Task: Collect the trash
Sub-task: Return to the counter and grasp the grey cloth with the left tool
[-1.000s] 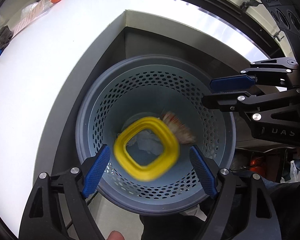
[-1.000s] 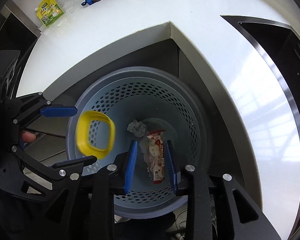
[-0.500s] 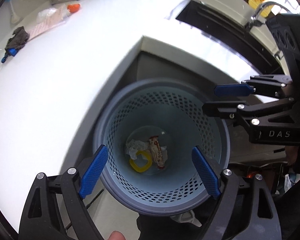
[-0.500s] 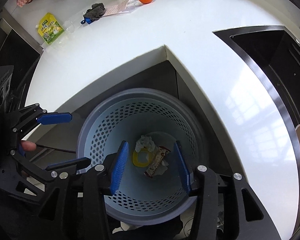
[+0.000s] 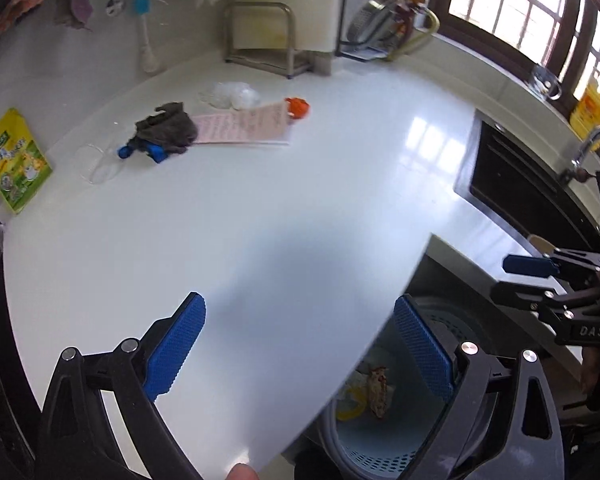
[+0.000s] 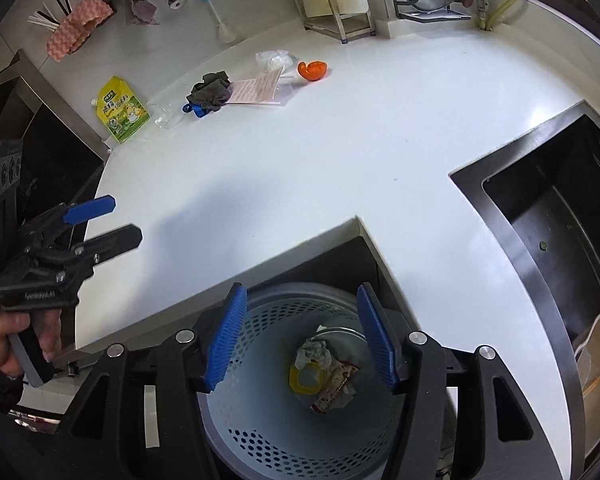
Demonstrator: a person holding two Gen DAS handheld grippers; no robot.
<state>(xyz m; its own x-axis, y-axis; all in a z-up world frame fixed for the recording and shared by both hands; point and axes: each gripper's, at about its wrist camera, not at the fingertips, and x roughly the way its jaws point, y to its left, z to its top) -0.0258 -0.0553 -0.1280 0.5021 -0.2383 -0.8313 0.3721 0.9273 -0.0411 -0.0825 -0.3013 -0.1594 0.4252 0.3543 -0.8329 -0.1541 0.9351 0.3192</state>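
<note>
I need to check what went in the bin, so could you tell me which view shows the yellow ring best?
The right wrist view: the yellow ring lies unobstructed on the bin floor. In the left wrist view, only part of it shows past the counter edge.

Bright daylight throughout, entering from the window [image 5: 532, 12] at upper right of the left wrist view. Strong glare patch on the white countertop [image 5: 428, 140], mirroring the panes. Broad soft shadow across the countertop near the camera in both views. Dim inside the waste basket [image 6: 260, 432] and the sink [image 6: 560, 240], though detail still legible. Heavy fisheye bending at all edges, with black vignette in the corners. Slight motion softness in the left wrist view; sharper in the right. Blown-out highlights behind the window bars.
</note>
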